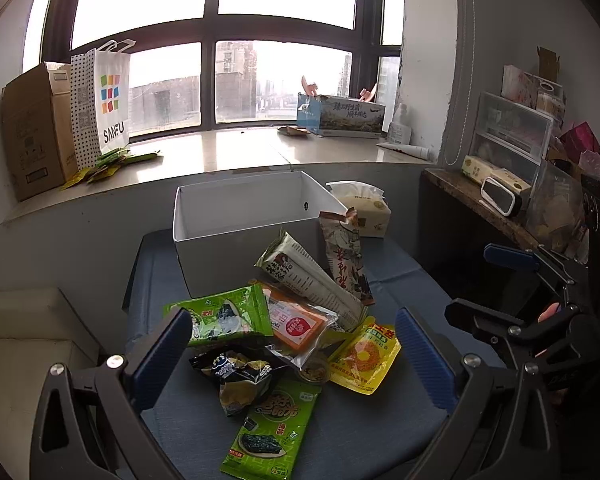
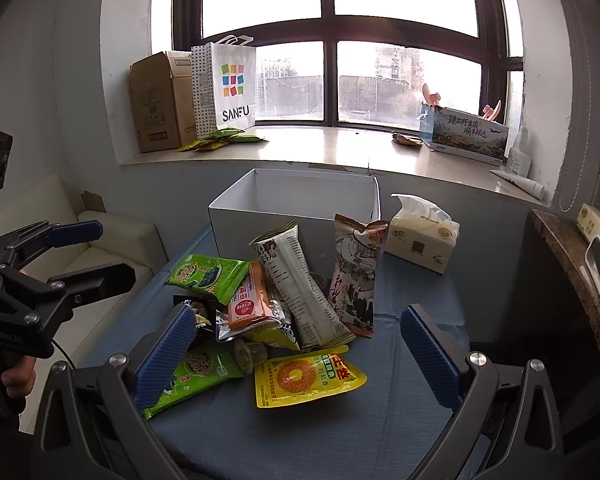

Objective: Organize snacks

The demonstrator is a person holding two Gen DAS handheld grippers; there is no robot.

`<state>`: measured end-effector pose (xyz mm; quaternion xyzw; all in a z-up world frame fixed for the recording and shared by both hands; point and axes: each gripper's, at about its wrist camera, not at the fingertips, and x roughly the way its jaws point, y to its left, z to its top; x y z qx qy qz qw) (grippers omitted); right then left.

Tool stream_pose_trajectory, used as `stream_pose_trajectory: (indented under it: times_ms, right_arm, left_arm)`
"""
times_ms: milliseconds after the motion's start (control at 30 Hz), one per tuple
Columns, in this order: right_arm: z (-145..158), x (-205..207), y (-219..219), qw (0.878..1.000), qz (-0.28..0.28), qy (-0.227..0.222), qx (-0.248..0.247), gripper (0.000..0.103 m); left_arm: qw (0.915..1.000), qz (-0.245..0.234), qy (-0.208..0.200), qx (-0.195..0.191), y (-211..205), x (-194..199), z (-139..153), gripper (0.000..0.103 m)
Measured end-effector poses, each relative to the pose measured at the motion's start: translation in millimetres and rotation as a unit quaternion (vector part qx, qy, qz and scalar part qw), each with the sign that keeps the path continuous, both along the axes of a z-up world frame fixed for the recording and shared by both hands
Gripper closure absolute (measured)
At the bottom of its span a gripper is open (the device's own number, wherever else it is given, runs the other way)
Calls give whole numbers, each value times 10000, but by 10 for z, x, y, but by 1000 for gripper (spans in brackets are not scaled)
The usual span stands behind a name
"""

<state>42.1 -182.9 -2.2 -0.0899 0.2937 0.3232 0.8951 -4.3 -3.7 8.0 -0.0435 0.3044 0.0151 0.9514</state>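
On the blue table (image 1: 400, 280) lies a loose pile of snacks, just in front of an open white box (image 1: 240, 216) that shows no snack inside. The left gripper (image 1: 292, 344) has its two blue fingers spread wide apart and holds nothing; between them, lower down, are a black crumpled packet (image 1: 236, 372) and a green seaweed packet (image 1: 272, 428), which lies flat nearest to the camera. The right gripper (image 2: 296, 344) is also spread wide and empty (in the left view it appears at the right edge, off to the side of the pile). A yellow pouch (image 2: 308, 376) lies flat near the middle between its fingers. Behind it two long packets, a pale one (image 2: 296, 280) and a brown illustrated one (image 2: 354, 276), lean against the box wall. An orange packet in clear wrap (image 2: 248, 304) rests on the pile beside a second green packet (image 2: 204, 276). A tissue pack (image 2: 420, 240) stands to the right of the box.
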Motion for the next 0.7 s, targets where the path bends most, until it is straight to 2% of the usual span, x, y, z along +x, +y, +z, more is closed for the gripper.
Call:
stream_pose_trajectory:
  times_ms: [700]
  right_arm:
    - [-18,-20,20,10000,26,-7,-6,0]
  left_arm:
    - [10000,-26,-7,7,-18,-5,-1,0]
